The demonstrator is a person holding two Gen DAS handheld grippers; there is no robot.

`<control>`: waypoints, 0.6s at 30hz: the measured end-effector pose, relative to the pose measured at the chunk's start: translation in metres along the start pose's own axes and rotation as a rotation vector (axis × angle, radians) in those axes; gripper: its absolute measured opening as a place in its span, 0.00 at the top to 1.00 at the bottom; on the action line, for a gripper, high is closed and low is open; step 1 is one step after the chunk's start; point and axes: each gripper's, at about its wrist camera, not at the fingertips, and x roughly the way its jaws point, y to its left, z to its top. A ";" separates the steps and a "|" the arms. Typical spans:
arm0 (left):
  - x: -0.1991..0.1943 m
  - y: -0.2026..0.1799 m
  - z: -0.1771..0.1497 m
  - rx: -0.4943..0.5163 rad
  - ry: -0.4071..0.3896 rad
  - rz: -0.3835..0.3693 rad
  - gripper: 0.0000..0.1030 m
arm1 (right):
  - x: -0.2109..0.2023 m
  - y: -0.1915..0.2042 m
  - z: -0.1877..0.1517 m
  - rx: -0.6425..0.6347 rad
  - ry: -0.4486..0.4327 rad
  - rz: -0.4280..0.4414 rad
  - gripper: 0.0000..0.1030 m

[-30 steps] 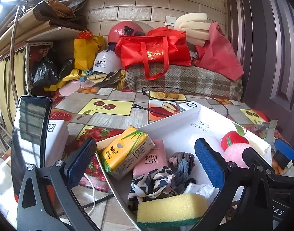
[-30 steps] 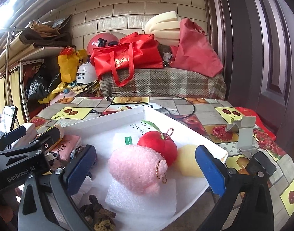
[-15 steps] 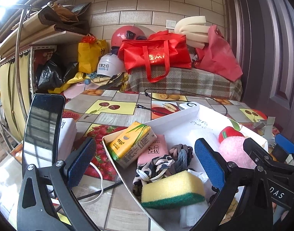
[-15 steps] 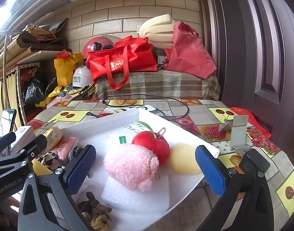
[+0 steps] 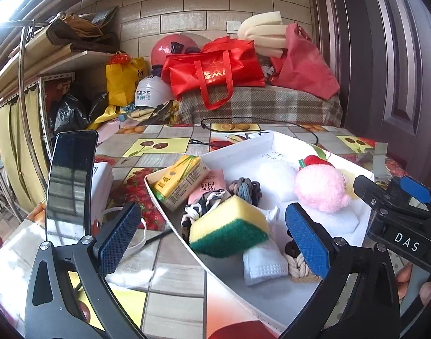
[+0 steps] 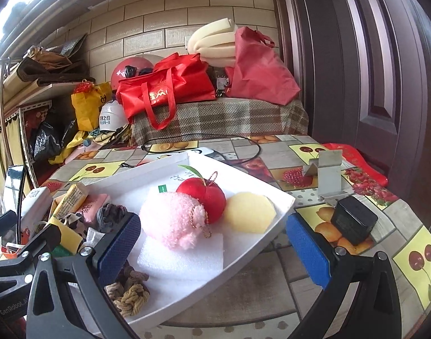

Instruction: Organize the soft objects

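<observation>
A white tray (image 5: 243, 148) on the fruit-print table holds soft things: a yellow-green sponge (image 5: 229, 227), a yellow tissue pack (image 5: 181, 180), a pink pack (image 5: 209, 185), hair ties (image 5: 245, 189), a folded white cloth (image 5: 264, 264), a pink plush (image 6: 170, 220), a red plush apple (image 6: 202, 196), a yellow foam disc (image 6: 249, 212) and a white foam sheet (image 6: 184, 257). My left gripper (image 5: 212, 243) is open and empty, just short of the sponge. My right gripper (image 6: 212, 248) is open and empty, near the tray's front by the pink plush.
A phone (image 5: 70, 180) stands upright left of the tray beside a white box (image 5: 102, 178). A metal stand (image 6: 326, 173) and a black block (image 6: 353, 220) sit right of the tray. Red bags (image 5: 215, 73), helmets and a cable (image 6: 204, 138) lie at the back.
Both grippers have drawn back toward me and risen a little, so more of the tray shows. Both stay open and empty. The things in the tray have not moved.
</observation>
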 end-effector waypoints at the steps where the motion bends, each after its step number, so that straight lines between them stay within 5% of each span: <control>1: -0.003 -0.002 -0.002 0.005 0.003 0.000 0.00 | -0.001 -0.002 -0.001 0.002 0.011 -0.004 0.00; 18: -0.048 -0.016 -0.029 0.003 0.045 -0.044 0.00 | -0.069 -0.018 -0.033 -0.063 0.041 0.014 0.00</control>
